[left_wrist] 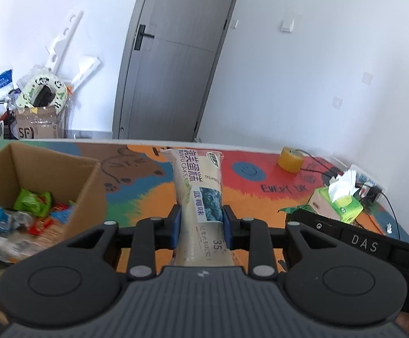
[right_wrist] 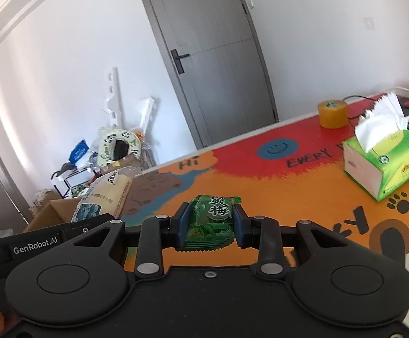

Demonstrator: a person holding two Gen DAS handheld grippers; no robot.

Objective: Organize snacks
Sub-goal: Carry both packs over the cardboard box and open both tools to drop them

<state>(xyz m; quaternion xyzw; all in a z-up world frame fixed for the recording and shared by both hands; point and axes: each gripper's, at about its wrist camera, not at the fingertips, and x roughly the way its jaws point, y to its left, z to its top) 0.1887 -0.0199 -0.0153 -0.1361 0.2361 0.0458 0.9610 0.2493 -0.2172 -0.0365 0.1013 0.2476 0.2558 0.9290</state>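
Above the desk point(right_wrist: 275, 197), two grippers each clamp one snack: left gripper point(left_wrist: 201, 225) a cake pack point(left_wrist: 197, 186), right gripper point(right_wrist: 210, 226) a green plum packet point(right_wrist: 211, 222). One box point(left_wrist: 49, 166) at the desk's left edge holds several snacks; one tissue box point(right_wrist: 384, 163) and one tape roll point(right_wrist: 332, 114) sit near the far right corner.

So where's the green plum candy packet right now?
In the right wrist view, the green plum packet is clamped in the right gripper, above the orange tabletop.

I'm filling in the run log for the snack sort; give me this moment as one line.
left gripper: jaws shut on cake packet | right gripper: jaws shut on green plum packet | cardboard box: holds snacks | both packets off table
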